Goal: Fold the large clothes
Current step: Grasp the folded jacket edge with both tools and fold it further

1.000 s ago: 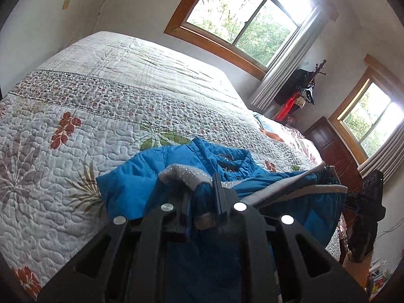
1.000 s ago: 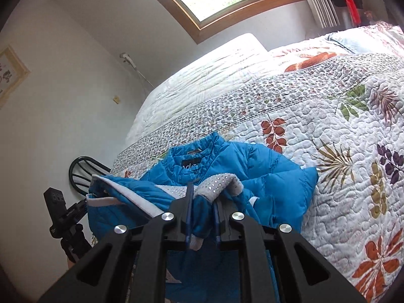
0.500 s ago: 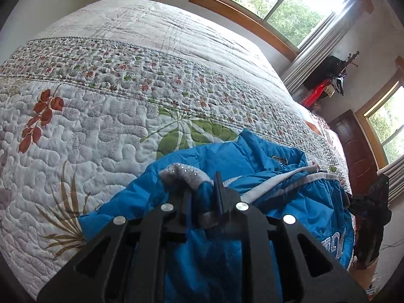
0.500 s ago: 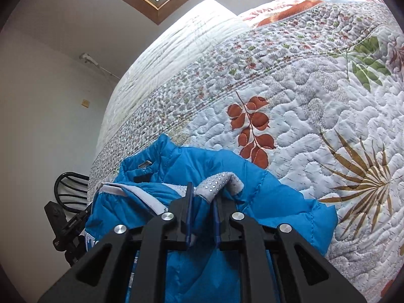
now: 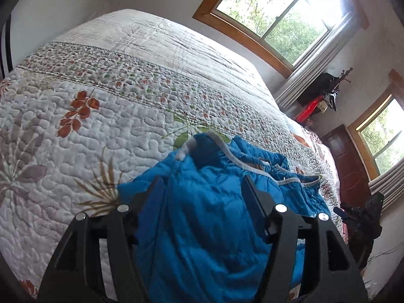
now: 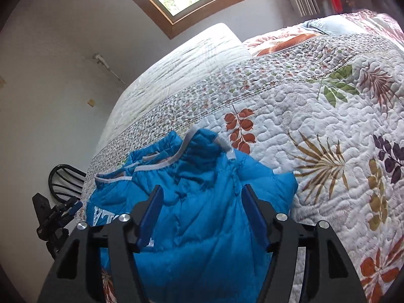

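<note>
Bare quilt (image 5: 106, 126) lies open beyond and beside the blue jacket (image 5: 214, 202); chair (image 6: 65, 179) stands off the bed's edge.

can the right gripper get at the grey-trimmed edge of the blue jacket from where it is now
Probably yes. The right gripper, jaws opening with no pinch, hangs over the blue jacket, and the grey-trimmed edge lies just ahead on the quilt, nothing covering it.

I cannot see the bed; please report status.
Left gripper and right gripper opening, nothing pinched. Blue jacket folded on quilt. Nothing in the way.
</note>
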`<state>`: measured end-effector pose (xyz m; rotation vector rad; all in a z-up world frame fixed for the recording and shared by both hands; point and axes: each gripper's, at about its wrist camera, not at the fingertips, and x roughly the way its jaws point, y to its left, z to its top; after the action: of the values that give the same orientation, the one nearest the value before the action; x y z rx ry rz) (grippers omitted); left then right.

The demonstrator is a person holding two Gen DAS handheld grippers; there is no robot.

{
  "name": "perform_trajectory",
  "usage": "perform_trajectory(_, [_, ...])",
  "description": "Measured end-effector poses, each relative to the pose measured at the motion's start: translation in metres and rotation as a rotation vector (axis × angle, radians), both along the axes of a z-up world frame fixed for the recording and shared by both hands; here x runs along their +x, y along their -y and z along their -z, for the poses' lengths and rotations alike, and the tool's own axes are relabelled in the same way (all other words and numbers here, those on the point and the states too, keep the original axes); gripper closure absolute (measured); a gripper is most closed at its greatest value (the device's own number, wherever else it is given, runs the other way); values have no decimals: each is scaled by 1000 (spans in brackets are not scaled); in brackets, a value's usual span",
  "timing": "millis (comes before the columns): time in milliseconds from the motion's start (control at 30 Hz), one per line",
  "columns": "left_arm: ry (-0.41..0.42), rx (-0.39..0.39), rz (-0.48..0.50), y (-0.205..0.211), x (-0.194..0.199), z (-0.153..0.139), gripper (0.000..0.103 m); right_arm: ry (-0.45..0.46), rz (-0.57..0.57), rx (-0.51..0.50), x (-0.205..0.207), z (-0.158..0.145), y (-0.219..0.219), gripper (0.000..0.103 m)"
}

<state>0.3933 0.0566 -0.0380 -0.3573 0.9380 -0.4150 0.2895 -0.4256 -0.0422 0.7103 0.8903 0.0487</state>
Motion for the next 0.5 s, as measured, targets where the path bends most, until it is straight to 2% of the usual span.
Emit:
perform_trajectory(167, [-15, 111, 11, -6, -47, 20, 40, -1, -43, -32, -36, 10, -22, 38])
perform_trajectory(333, [8, 133, 36, -4, -75, 31, 40, -19, -23, -102, -53, 21, -33, 38])
perform_trajectory(400, [24, 152, 38, 1, -81, 32, 44, -25, -26, -126, -52, 25, -37, 38])
perform_trajectory(433, [27, 169, 36, 6, -82, 34, 53, -30, -25, -144, -52, 26, -39, 43])
perform_trajectory(467, [35, 193, 31, 10, -83, 35, 62, -38, -22, -162, -51, 26, -41, 57])
perform_trajectory(500, [43, 214, 27, 14, -84, 35, 65, -48, -18, -183, -51, 25, -43, 63])
